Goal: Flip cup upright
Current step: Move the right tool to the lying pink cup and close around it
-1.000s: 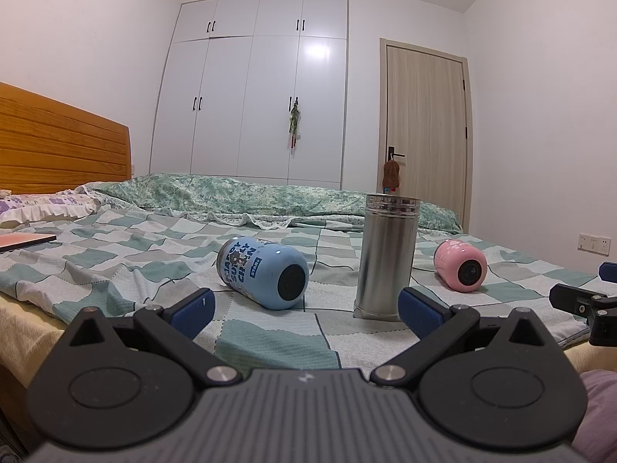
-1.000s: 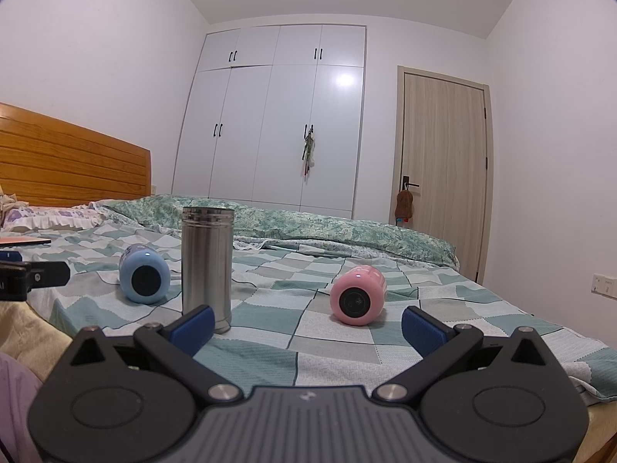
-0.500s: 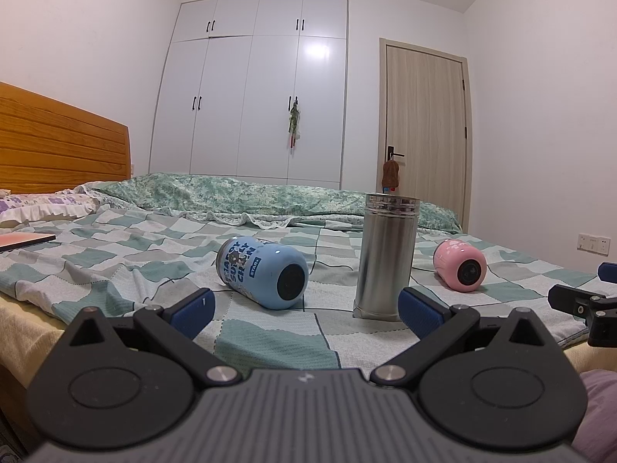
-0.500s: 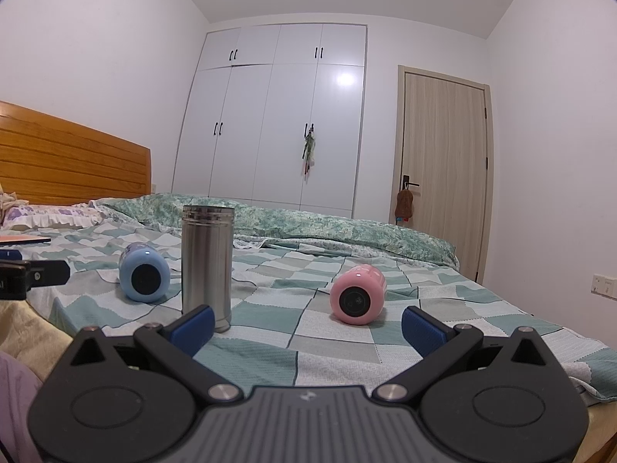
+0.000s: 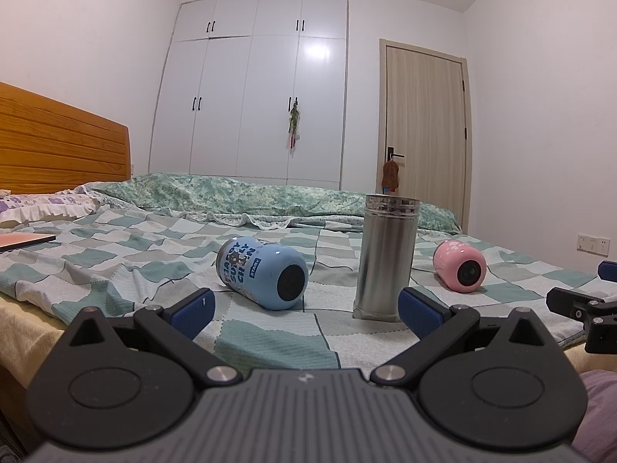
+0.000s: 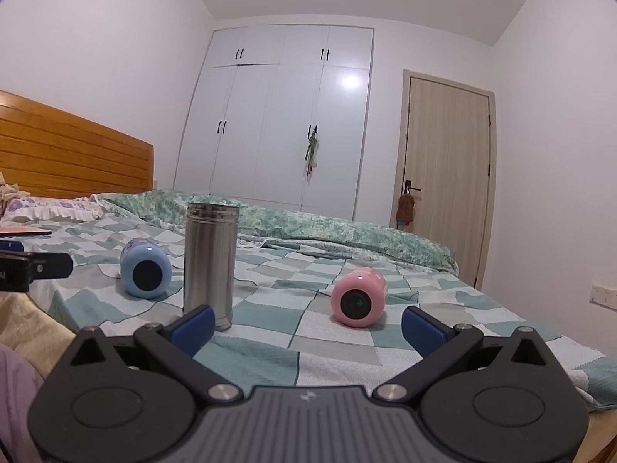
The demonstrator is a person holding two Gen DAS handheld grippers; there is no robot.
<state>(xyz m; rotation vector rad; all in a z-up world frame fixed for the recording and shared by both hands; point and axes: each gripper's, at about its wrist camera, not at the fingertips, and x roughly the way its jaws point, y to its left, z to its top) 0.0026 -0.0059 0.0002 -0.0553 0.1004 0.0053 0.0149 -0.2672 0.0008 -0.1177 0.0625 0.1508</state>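
A light blue cup (image 5: 264, 272) with printed letters lies on its side on the checked bed cover (image 5: 115, 262), its base toward me; it also shows in the right wrist view (image 6: 145, 273). A pink cup (image 5: 459, 271) lies on its side farther right, and shows in the right wrist view (image 6: 358, 296). A steel flask (image 5: 385, 256) stands upright between them (image 6: 210, 261). My left gripper (image 5: 304, 310) is open and empty, short of the blue cup. My right gripper (image 6: 306, 328) is open and empty, short of the pink cup.
A wooden headboard (image 5: 58, 146) and a pillow (image 5: 42, 208) are at the left, with a flat pink book (image 5: 23, 240) on the cover. A rumpled green quilt (image 5: 246, 196) lies across the far side. White wardrobes (image 5: 254, 92) and a door (image 5: 424, 135) stand behind.
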